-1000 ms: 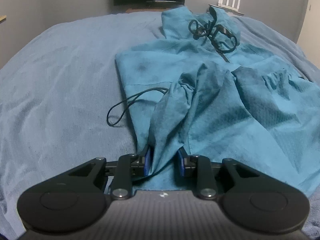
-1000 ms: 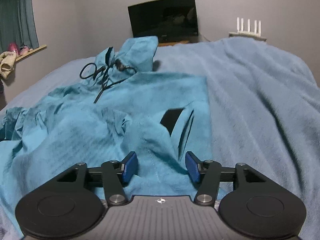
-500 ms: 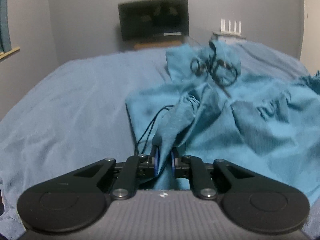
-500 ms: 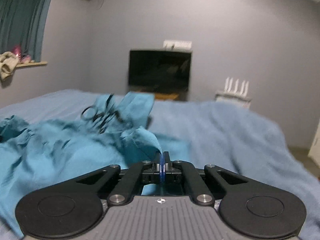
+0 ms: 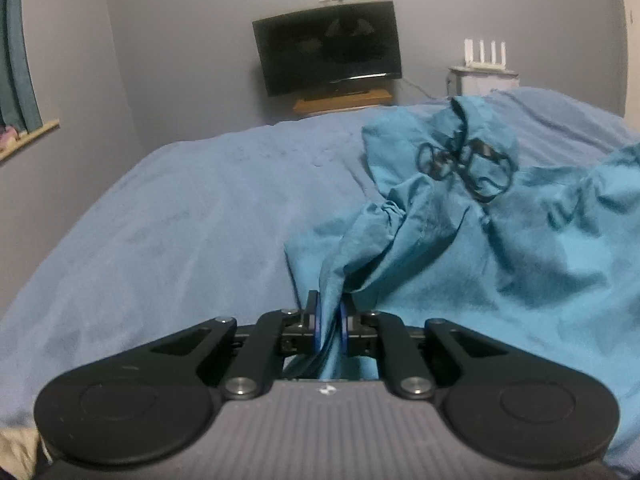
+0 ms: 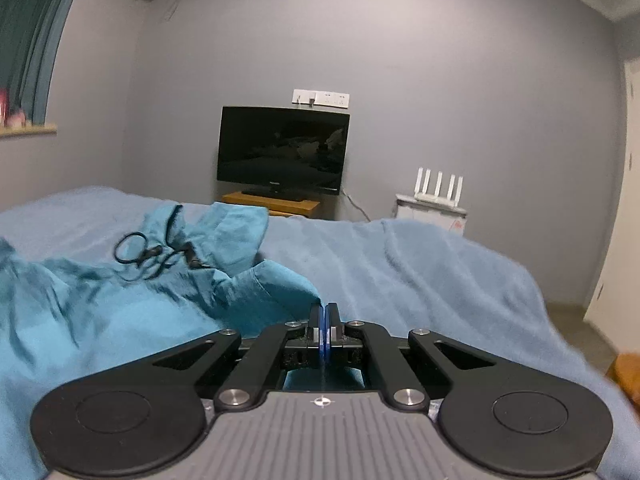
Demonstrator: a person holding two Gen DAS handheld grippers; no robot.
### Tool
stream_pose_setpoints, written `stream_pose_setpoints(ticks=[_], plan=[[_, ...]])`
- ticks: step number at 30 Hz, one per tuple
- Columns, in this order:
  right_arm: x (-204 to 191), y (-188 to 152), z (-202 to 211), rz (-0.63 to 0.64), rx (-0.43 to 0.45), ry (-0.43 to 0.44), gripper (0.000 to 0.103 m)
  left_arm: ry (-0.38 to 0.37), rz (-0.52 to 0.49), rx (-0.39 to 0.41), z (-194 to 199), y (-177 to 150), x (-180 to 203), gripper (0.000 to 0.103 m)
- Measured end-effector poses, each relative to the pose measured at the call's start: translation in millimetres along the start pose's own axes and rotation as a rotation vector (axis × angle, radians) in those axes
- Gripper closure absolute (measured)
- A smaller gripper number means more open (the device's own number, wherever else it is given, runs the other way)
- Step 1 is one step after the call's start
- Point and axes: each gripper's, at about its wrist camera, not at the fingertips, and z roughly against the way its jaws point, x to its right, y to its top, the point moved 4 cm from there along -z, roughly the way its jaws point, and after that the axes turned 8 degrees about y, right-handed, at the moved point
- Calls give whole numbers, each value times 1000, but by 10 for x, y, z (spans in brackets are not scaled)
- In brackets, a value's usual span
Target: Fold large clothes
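Observation:
A teal hooded jacket [image 5: 500, 248] lies spread on the blue bed, its hood at the far end with black drawcords [image 5: 468, 164] coiled on it. My left gripper [image 5: 330, 312] is shut on a bunch of the jacket's near hem, which rises in a ridge from the pads. In the right wrist view the jacket [image 6: 100, 304] lies to the left, with its drawcords [image 6: 152, 258] by the hood. My right gripper [image 6: 325, 320] is shut, its blue pads pressed together on a thin edge of the jacket's hem, lifted off the bed.
The blue blanket [image 5: 180, 240] covers the whole bed [image 6: 440, 272]. Beyond the far edge stand a dark television [image 6: 282, 152] on a wooden stand and a white router [image 6: 438, 184] on a small cabinet. A window ledge with curtain [image 5: 16, 80] is at the left.
Both grippers closed on the jacket's near hem and rose, pulling the cloth up off the bed. Both views tilted up from the bed toward the far wall.

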Motion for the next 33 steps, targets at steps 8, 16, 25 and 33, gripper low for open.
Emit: stream_pose_setpoints(ticks=[8, 16, 25, 33], plan=[[44, 205, -873, -61, -105, -140, 101, 124, -57, -112, -762, 270, 233, 92], [36, -235, -1044, -170, -243, -149, 51, 212, -109, -47, -558, -192, 244, 20], [-429, -402, 107, -194, -144, 33, 45, 61, 150, -89, 323, -539, -42, 9], [-1049, -351, 124, -108, -69, 128, 50, -25, 36, 56, 644, -648, 634, 9]])
